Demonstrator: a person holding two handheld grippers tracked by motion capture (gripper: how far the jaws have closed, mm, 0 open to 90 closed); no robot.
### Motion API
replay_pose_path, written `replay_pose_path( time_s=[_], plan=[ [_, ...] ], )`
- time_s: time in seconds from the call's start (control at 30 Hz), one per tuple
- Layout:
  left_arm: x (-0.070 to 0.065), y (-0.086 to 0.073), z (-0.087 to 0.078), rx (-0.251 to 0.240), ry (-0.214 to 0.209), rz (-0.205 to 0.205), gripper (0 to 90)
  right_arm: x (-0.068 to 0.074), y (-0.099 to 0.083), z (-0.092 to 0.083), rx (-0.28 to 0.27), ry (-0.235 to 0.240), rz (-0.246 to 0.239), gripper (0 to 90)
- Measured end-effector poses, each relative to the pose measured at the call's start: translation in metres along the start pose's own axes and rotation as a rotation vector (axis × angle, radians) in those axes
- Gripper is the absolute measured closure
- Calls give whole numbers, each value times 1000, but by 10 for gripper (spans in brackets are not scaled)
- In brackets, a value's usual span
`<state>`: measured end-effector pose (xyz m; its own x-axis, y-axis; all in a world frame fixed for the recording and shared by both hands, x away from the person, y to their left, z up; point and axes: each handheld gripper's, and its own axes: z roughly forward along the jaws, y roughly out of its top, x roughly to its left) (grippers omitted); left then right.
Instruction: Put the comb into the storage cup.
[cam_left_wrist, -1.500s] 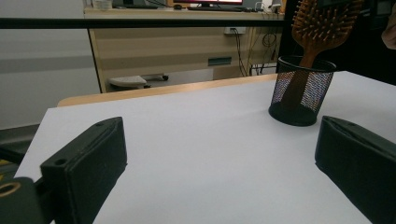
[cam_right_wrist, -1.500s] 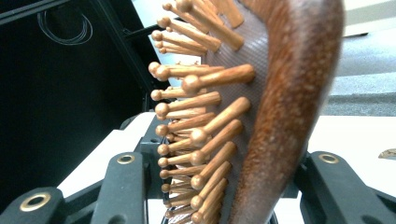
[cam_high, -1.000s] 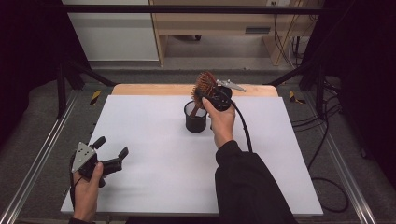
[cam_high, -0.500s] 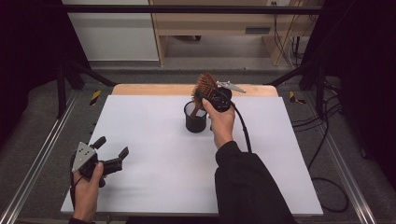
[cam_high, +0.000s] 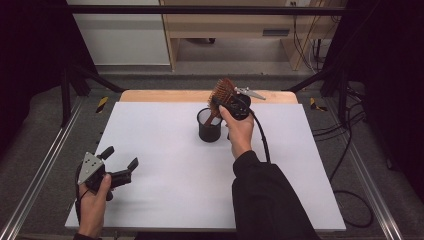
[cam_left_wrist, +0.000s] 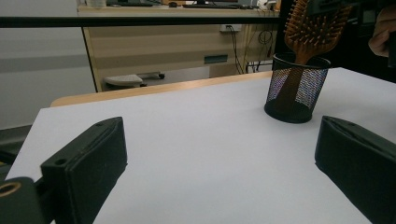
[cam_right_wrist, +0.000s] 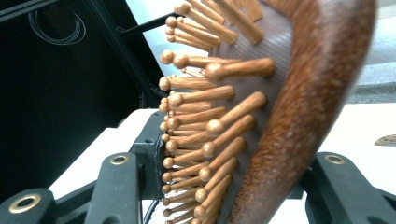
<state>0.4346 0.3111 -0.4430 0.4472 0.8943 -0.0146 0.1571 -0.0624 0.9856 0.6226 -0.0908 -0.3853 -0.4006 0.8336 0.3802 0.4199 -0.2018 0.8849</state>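
A wooden hairbrush stands head-up with its handle down in a black mesh cup at the far middle of the white table. My right gripper reaches from the right and has the brush head between its jaws. The jaws have just been opening a little, and both pads still look to touch the head, one on the bristles, one on the back. My left gripper rests open and empty near the front left corner, and from it I see the brush and cup.
A wooden strip runs along the table's far edge. The right gripper's cable trails back over the table beside the sleeve. Metal rails border the left side. Cabinets stand beyond the table.
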Motion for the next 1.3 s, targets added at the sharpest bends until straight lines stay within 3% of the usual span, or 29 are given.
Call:
replay_pose_path(
  time_s=[0.5, 1.3],
  plan=[
    [-2, 0, 1, 10, -8, 13, 25, -9, -1, 1, 15, 2, -59, 429],
    [-2, -1, 2, 13, -11, 14, 25, -20, -3, -1, 18, 10, -33, 416]
  ],
)
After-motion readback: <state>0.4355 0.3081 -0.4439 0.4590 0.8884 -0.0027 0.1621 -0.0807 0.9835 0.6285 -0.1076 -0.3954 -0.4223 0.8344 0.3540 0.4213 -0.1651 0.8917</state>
